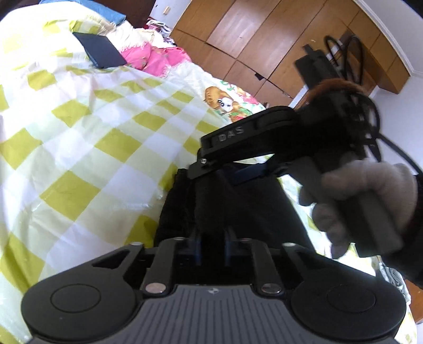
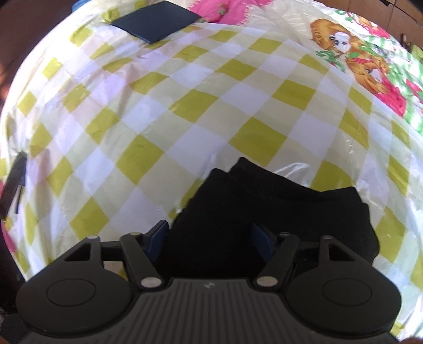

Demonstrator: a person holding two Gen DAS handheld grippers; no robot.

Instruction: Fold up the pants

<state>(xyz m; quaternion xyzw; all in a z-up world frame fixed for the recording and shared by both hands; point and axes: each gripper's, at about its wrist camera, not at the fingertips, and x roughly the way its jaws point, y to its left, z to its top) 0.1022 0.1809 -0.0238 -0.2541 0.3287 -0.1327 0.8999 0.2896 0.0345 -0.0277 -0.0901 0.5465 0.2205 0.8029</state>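
Seemingly mid-fold: the black pants lie bunched at lower centre on the checked bed; left tongs pinch their cloth, right tongs straddle them, spread; next, carry the fold over.

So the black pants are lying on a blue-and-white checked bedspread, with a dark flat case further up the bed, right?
Not quite: the bedspread is checked yellow-green and white, not blue and white, as the right wrist view shows. The rest holds: the black pants lie on it, and a dark flat case sits further up.
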